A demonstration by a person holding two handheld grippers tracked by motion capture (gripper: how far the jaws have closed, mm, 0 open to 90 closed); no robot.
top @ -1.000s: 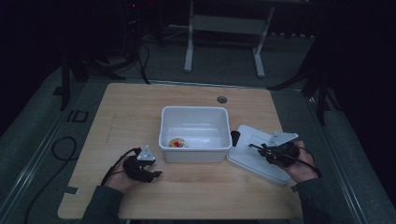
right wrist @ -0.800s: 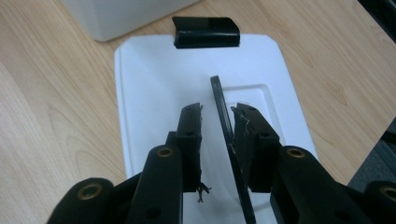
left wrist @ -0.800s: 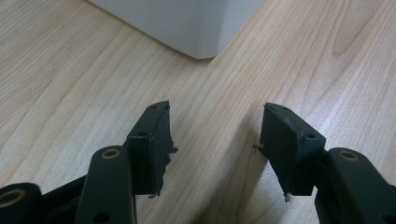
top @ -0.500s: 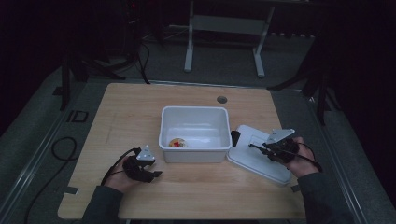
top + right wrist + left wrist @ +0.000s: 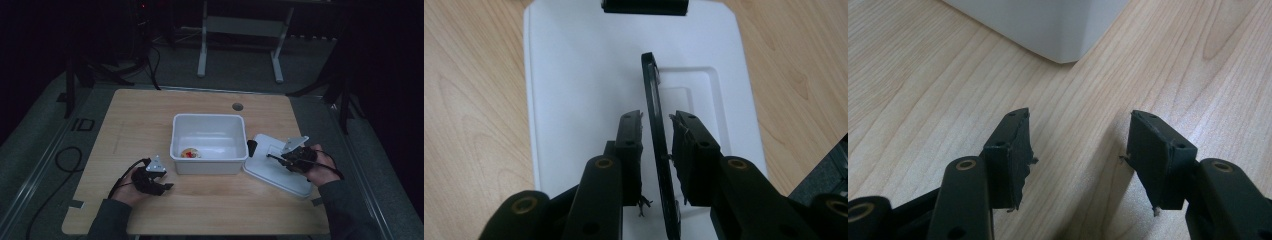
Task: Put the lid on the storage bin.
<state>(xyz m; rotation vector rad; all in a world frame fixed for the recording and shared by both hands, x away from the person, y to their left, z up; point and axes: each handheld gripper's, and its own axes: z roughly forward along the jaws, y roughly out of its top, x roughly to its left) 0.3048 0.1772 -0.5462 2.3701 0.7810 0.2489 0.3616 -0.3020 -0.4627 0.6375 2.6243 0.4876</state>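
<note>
Over white lid (image 5: 574,100) right gripper (image 5: 656,120) jaws just closing around upright black handle (image 5: 655,130), slight gaps left, left gripper (image 5: 1078,137) half-open, empty, beside tub (image 5: 209,142).

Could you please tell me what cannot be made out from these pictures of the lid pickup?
- Small orange-red item in the white bin, high view: too small and dim to identify.
- Lid handle, right gripper view: its near end is cut off by the bottom edge; whether the right claw presses it is unclear.
- White lid, right gripper view: near end hidden behind the claw.
</note>
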